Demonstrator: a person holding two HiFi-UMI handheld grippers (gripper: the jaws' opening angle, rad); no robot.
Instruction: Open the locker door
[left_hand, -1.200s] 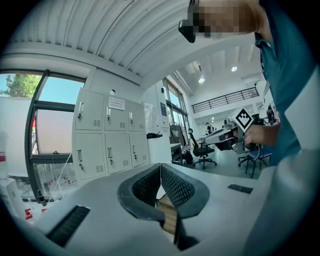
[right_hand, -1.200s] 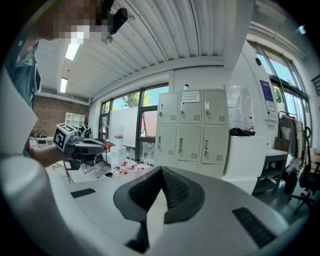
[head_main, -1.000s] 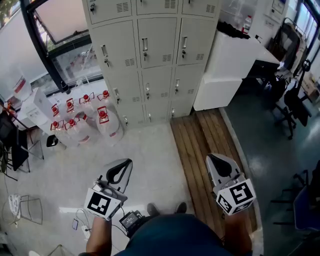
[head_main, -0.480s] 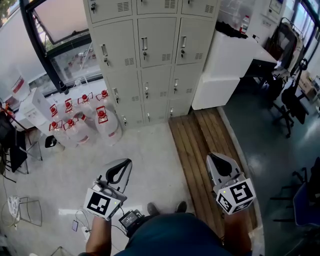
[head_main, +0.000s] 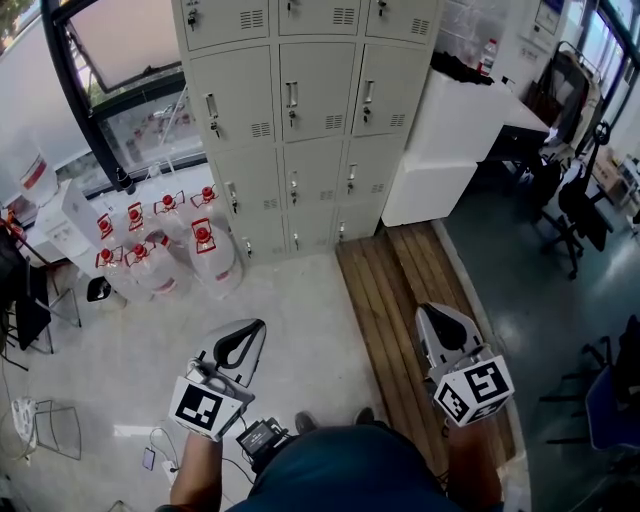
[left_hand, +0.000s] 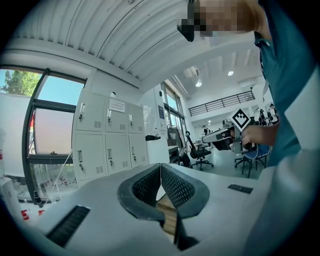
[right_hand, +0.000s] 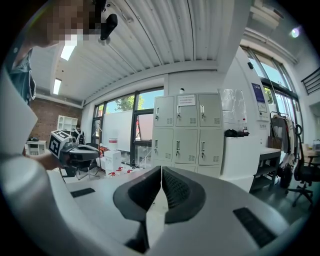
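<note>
A block of grey lockers (head_main: 300, 120) stands against the far wall, every door closed, each with a small handle and a vent. It also shows as the lockers (left_hand: 107, 145) in the left gripper view and the lockers (right_hand: 187, 132) in the right gripper view, several steps ahead. My left gripper (head_main: 243, 340) is held low in front of me, shut with nothing between its pads, as the left gripper (left_hand: 160, 166) shows in its own view. My right gripper (head_main: 432, 318) hovers over the wooden strip, its tips meeting at the right gripper (right_hand: 161, 169), shut and empty. Both are far from the lockers.
Several water bottles with red caps (head_main: 170, 240) crowd the floor left of the lockers. A white cabinet (head_main: 450, 140) stands against their right side. A wooden floor strip (head_main: 400, 300) runs toward the lockers. Office chairs (head_main: 580, 215) stand at the right, a metal chair (head_main: 40, 425) at the left.
The lockers and bottles sit slightly lower in the head view than before. Both grippers stay shut and hold about the same places in the frame.
</note>
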